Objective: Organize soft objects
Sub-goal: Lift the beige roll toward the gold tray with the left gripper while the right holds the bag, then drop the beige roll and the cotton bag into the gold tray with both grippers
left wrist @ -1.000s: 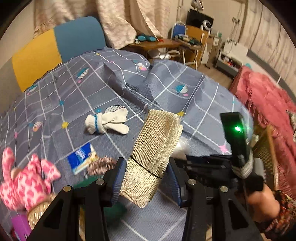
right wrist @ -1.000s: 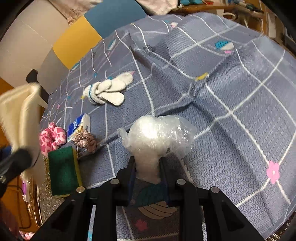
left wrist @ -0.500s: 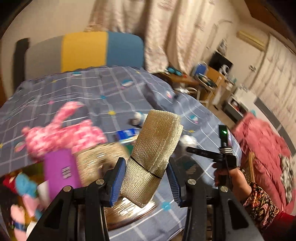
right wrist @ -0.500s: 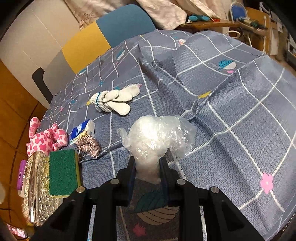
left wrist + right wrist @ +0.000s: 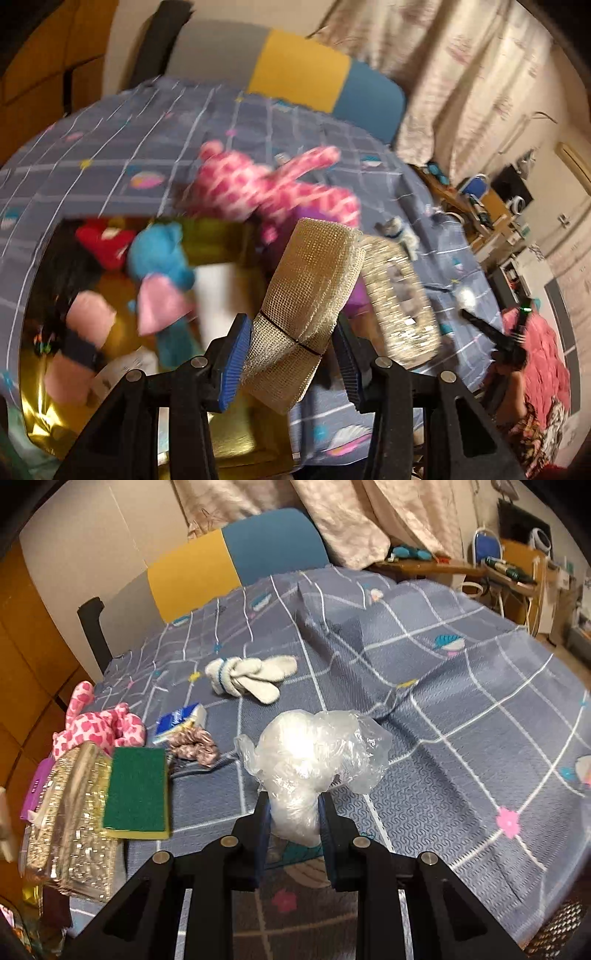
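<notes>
My left gripper (image 5: 291,356) is shut on a rolled beige mesh cloth (image 5: 306,295) bound with a black band, held above a gold-lined bin (image 5: 229,446) that holds several plush toys, among them a blue one (image 5: 159,254). My right gripper (image 5: 293,819) is shut on a crumpled clear plastic bag (image 5: 314,749) above the grey checked tablecloth (image 5: 443,701). White gloves (image 5: 247,675), a pink spotted plush (image 5: 96,725), a scrunchie (image 5: 195,746), a blue tissue pack (image 5: 177,718) and a green sponge (image 5: 135,794) lie on the table.
The sponge rests on a shiny gold pouch (image 5: 70,830) at the table's left edge, beside a purple item (image 5: 35,786). A yellow and blue chair (image 5: 236,561) stands behind the table. A cluttered desk (image 5: 480,568) is at the far right.
My left gripper has swung left with the mesh cloth, from over the table to above the bin of plush toys. My right gripper has pulled back slightly, still holding the plastic bag.
</notes>
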`<state>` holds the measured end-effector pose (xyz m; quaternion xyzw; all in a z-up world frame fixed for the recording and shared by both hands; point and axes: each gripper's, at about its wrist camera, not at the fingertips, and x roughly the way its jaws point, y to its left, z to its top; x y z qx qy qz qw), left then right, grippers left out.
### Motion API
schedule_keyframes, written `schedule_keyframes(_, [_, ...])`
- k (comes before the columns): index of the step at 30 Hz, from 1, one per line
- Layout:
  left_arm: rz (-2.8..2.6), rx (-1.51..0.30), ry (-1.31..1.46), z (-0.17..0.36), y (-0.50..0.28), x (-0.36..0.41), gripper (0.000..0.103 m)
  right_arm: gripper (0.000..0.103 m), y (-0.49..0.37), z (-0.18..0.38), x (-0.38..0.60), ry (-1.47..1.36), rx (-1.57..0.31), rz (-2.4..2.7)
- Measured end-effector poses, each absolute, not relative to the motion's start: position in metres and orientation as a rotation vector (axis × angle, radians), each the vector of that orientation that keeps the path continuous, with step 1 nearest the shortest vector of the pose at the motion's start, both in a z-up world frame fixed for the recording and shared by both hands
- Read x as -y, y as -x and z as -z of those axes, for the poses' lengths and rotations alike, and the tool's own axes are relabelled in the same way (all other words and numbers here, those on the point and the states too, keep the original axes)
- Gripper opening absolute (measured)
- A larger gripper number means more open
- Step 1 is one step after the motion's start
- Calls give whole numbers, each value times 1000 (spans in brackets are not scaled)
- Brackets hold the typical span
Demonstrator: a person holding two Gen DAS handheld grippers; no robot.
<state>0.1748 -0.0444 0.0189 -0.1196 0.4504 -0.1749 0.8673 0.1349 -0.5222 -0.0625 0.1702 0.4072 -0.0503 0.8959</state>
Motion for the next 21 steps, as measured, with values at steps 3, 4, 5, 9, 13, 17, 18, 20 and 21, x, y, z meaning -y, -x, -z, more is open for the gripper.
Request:
schedule_keyframes(3, [331,-988,262,2,-177,31,46,25,-127,45,510,-337,-809,97])
schedule_keyframes(4, [326,-1010,263,9,-177,29,46,25,-124,37,504,-329,-794,88])
schedule_keyframes(5, [321,-1027,268,16,-176,25,46,25,-122,31,498,-324,-782,81])
schedule_keyframes(9, [310,-1083,276,36,-172,20,47,25,-114,7,470,-300,-733,36])
schedule_keyframes(13, [324,-1142,290,59,-169,18,53,25,-108,-16,433,-287,-688,-43])
schedule_keyframes(17, [318,-1171,279,69,-163,19,69,25,-106,-28,397,-273,-671,-114])
schedule_keyframes(18, [318,-1176,279,72,-161,19,69,25,-105,-32,385,-266,-668,-138])
schedule_keyframes(20, [326,-1174,285,73,-156,18,69,25,-104,-36,366,-253,-663,-175])
schedule_keyframes(21, [337,-1171,292,73,-153,17,69,25,-104,-38,358,-248,-663,-192])
